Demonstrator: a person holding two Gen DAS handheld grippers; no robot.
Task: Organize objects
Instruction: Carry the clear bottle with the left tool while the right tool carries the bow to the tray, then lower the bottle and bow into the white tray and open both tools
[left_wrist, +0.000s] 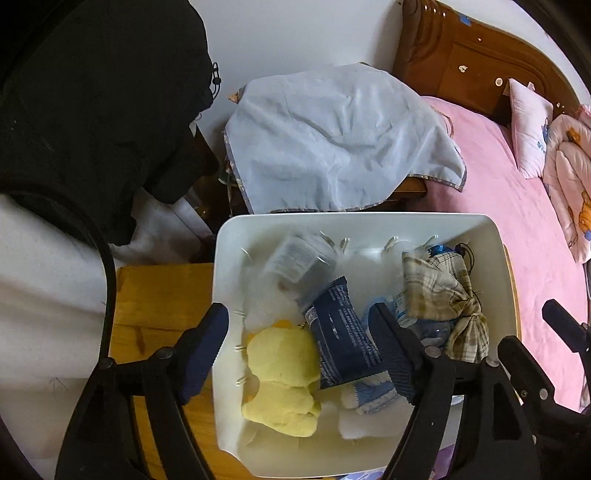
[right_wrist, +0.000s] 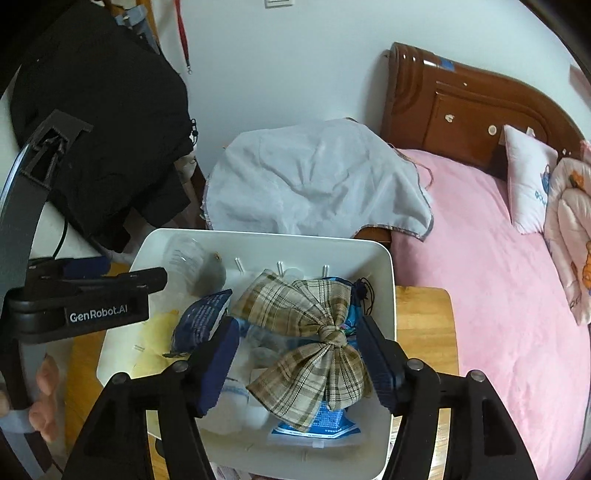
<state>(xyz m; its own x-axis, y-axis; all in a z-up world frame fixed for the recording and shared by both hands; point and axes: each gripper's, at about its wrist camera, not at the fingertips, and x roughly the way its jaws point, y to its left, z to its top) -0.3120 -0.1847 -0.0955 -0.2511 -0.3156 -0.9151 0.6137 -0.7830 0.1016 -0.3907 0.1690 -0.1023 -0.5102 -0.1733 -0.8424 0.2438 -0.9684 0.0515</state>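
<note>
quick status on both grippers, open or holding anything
left gripper: open, empty, over the yellow plush toy in the white bin.
right gripper: open, empty, straddling the plaid bow.

"GenRobot.AI" — on left gripper (right_wrist: 98, 310).

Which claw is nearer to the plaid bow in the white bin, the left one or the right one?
Right. The right claw hangs open directly over the plaid bow, its fingers on either side. The left claw is open above the yellow plush, with the bow beyond its right finger.
</note>
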